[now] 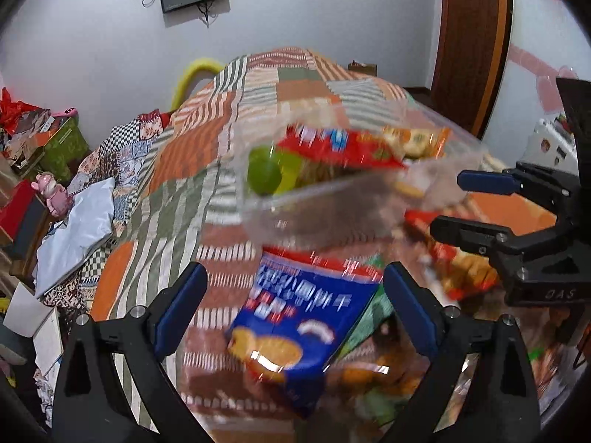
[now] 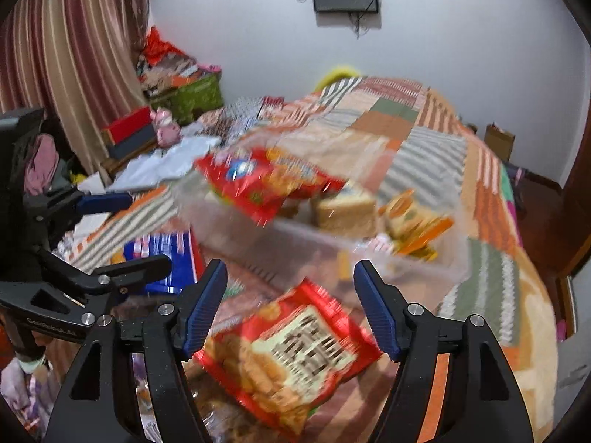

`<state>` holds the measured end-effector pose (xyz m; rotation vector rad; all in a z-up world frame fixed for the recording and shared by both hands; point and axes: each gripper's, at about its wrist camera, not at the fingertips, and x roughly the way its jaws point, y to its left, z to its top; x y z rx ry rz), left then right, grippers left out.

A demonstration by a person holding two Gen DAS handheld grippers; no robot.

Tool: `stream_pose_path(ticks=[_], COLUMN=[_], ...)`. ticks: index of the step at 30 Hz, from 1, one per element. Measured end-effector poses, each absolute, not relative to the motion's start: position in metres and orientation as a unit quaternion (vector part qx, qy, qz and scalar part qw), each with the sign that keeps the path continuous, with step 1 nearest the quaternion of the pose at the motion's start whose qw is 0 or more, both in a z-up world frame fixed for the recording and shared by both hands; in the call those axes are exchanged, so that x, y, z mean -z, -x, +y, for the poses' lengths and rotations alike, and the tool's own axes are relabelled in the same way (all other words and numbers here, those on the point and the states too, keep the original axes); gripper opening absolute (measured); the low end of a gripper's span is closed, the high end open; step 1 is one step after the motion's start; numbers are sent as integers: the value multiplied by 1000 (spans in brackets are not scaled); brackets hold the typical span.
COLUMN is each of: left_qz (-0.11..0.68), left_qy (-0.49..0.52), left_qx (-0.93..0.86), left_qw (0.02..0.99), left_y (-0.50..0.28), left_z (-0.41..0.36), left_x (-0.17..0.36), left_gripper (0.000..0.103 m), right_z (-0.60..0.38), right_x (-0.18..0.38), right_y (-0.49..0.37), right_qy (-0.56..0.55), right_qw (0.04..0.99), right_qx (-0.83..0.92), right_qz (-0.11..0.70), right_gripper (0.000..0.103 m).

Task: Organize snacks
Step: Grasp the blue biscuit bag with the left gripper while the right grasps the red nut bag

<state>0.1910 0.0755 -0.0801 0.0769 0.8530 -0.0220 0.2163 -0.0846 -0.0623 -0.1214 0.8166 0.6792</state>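
Left gripper (image 1: 293, 295): jaws spread wide, released, blue biscuit packet (image 1: 295, 321) lying on bed between them, pads clear of it. Bed under patchwork quilt (image 1: 258, 85). Clear plastic bin (image 1: 332, 199) ahead on quilt, already holding red snack bag (image 1: 332, 144), green item (image 1: 264, 175), orange-edged packet (image 2: 413, 217), pale block (image 2: 343, 208). Right gripper (image 2: 290, 306): jaws part-open, released, red cracker bag (image 2: 291, 354) on bed between them, not pinched. Both views motion-blurred.
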Motion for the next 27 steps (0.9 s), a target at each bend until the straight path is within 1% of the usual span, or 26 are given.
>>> stream_pose_path(ticks=[5, 8, 17, 22, 27], left_qz=[427, 431, 450, 442, 429], left_qy=[-24, -12, -5, -3, 3], left_qx=[14, 20, 35, 32, 25], left_qw=[904, 902, 892, 896, 903], left_y=[-184, -184, -197, -198, -192], left_z=[88, 93, 87, 84, 86], left_x=[98, 105, 122, 123, 123], left_gripper=[97, 99, 101, 101, 95], right_z=[-79, -78, -90, -102, -112], right_x=[77, 82, 85, 85, 86], right_y=[-210, -210, -206, -203, -201], right_qy=[72, 81, 94, 91, 82], right_qw=[853, 850, 849, 852, 853], right_qx=[-321, -318, -311, -302, -296], right_qz=[404, 413, 418, 417, 423], right_gripper=[68, 68, 68, 68, 69])
